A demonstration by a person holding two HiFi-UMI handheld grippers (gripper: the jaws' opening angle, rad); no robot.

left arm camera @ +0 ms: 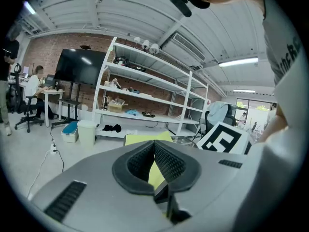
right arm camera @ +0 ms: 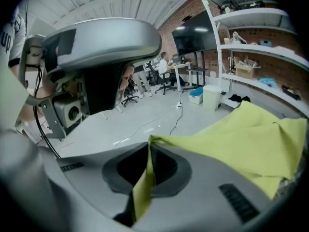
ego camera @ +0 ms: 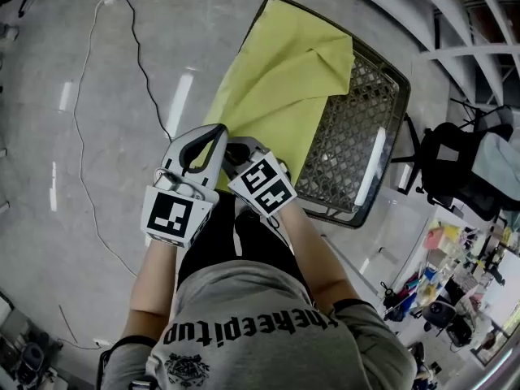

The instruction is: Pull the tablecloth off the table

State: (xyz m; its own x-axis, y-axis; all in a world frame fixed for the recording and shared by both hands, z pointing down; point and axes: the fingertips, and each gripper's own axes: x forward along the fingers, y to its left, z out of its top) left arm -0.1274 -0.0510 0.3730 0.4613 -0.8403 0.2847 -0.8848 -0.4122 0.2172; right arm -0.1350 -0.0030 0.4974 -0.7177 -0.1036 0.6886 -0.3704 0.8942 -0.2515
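A yellow-green tablecloth (ego camera: 276,80) lies rumpled and folded back on the metal mesh table (ego camera: 349,136), leaving the right part of the mesh bare. Its near end hangs off the table's near-left edge toward me. My left gripper (ego camera: 216,133) and right gripper (ego camera: 237,149) are side by side at that near end. In the left gripper view the left gripper (left arm camera: 154,154) is shut with a strip of tablecloth (left arm camera: 155,174) pinched between the pads. In the right gripper view the right gripper (right arm camera: 150,154) is shut on the tablecloth (right arm camera: 241,139), which stretches away to the right.
A black office chair (ego camera: 455,165) stands right of the table. A power cable (ego camera: 89,136) runs over the concrete floor on the left. Cluttered items (ego camera: 439,283) sit at the lower right. White shelving (left arm camera: 145,91) stands beyond the table.
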